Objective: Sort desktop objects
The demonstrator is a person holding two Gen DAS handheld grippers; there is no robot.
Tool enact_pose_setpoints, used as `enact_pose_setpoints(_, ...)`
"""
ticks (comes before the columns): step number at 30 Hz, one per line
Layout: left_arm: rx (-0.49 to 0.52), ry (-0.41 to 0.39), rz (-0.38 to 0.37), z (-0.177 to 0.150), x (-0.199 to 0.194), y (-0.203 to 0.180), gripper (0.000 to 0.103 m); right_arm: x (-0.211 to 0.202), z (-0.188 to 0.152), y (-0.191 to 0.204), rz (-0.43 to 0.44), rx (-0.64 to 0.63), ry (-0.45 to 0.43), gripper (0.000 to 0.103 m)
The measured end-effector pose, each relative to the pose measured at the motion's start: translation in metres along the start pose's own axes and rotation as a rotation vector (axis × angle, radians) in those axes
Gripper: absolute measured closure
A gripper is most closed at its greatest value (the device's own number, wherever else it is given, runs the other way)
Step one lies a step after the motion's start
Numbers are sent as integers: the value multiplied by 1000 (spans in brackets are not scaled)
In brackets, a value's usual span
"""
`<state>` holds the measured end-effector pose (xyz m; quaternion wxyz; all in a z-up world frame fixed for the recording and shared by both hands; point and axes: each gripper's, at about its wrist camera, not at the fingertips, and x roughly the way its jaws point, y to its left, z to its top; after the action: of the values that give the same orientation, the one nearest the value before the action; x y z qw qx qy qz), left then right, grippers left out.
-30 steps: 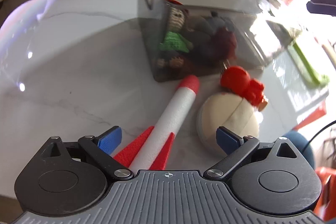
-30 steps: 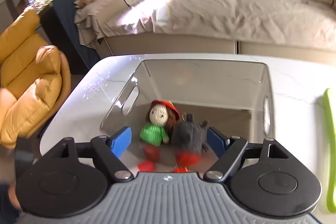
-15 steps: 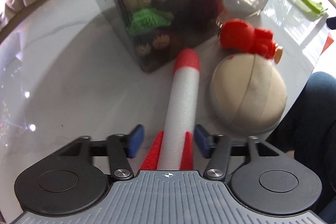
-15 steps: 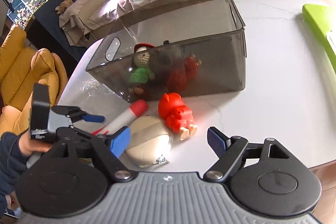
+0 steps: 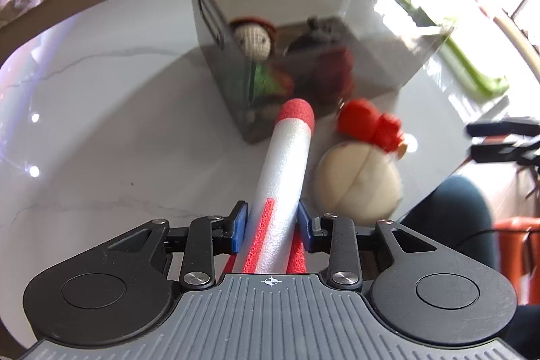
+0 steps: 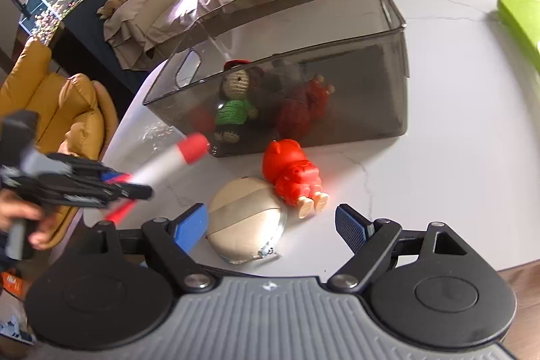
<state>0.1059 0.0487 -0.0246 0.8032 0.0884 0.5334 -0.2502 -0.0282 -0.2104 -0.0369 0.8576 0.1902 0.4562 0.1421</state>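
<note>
My left gripper (image 5: 271,225) is closing, its blue pads pressing on the tail of a white foam rocket (image 5: 287,164) with a red tip and fins. In the right wrist view the rocket (image 6: 168,162) hangs tilted above the table in that left gripper (image 6: 114,183). A smoky clear bin (image 6: 371,110) holds a knitted doll (image 6: 236,100) and dark and red plush toys. In front of it lie a red pig figure (image 6: 293,174) and a round beige pouch (image 6: 243,218). My right gripper (image 6: 271,225) hovers over the pouch, jaws opening, gripping nothing.
The white marble table (image 6: 438,184) ends close to my right gripper. A lime green object (image 6: 523,22) lies at the far right. A yellow armchair (image 6: 50,103) stands left of the table, a draped sofa behind it. A person's leg (image 5: 449,211) is by the table edge.
The left jaws closed from wide open onto the rocket and lifted it off the table. The right gripper moved from above the bin back and down to the pouch and pig.
</note>
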Motion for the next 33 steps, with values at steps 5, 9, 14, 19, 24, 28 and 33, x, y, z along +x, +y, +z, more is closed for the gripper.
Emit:
enact_pose_setpoints(5,-1,-104,-49,43,-55,-34,69,-2,1,-2,20,-27,-19,18)
enact_pose_setpoints(9,71,-168,-42,89,-73,-65,77,0,-2,-16,72,19,-14,17)
enact_pose_setpoints(14,142,-198,46,155,-37,-84,90,-8,-8,-33,110,77,-46,17)
enact_pose_setpoints(19,82,-194,24,172,-3,-80,92,-20,-17,-39,127,68,-97,17)
enact_pose_setpoints(24,-53,-179,-105,106,-23,-60,88,-14,-14,-29,154,54,-84,13)
enact_pose_setpoints(28,-175,-100,-38,28,-26,-41,35,9,-7,-3,178,35,-54,14)
enact_pose_setpoints(33,-214,-10,135,-32,4,-22,8,56,8,36,242,231,48,22)
